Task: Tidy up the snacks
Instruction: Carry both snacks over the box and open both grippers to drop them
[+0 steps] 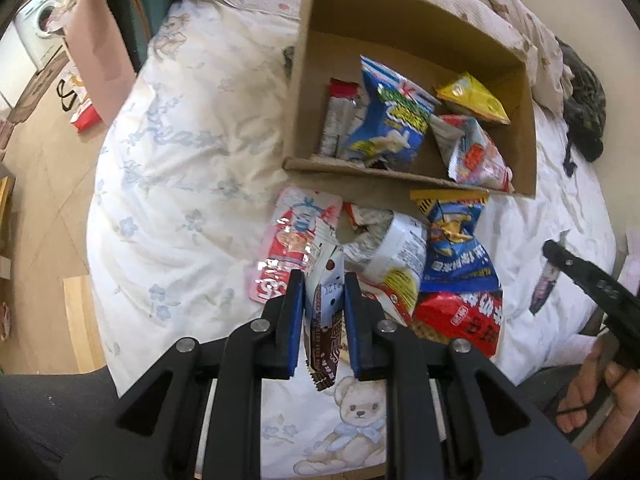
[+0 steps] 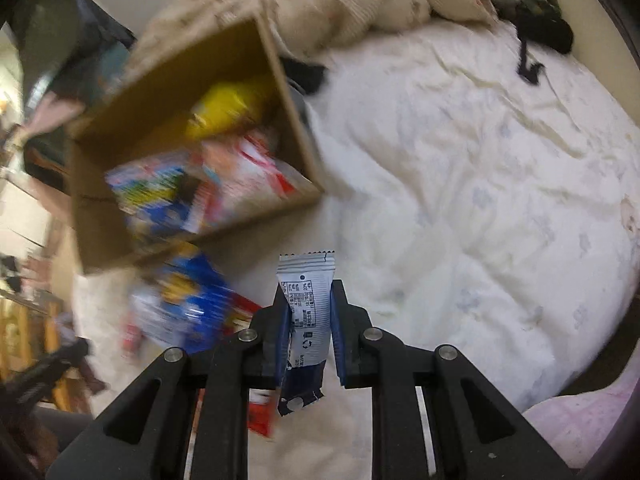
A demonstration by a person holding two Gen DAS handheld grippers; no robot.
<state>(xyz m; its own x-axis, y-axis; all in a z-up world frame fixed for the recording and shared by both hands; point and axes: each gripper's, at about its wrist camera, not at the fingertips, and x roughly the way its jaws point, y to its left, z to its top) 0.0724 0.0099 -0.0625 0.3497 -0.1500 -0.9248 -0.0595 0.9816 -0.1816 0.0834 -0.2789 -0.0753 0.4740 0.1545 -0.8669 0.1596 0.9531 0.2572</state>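
Note:
An open cardboard box (image 1: 528, 152) rests on the bed with several snack packets inside, among them a blue bag (image 1: 390, 120) and a yellow one (image 1: 474, 98). In front of it lies a pile of loose packets (image 1: 440, 256). My left gripper (image 1: 323, 280) is shut on a white and brown snack bar (image 1: 326, 332) just above that pile. My right gripper (image 2: 307, 285) is shut on a white and dark blue snack bar (image 2: 306, 312), held over the sheet right of the box (image 2: 296, 128). The right gripper's arm (image 1: 592, 276) shows at the right edge of the left wrist view.
The bed (image 1: 180, 160) is covered by a white floral sheet, with a beige blanket (image 2: 340, 4) bunched behind the box. A dark camouflage garment (image 1: 586, 108) lies at the far right. A pink paper bag (image 1: 100, 40) stands on the wooden floor (image 1: 44, 184) to the left.

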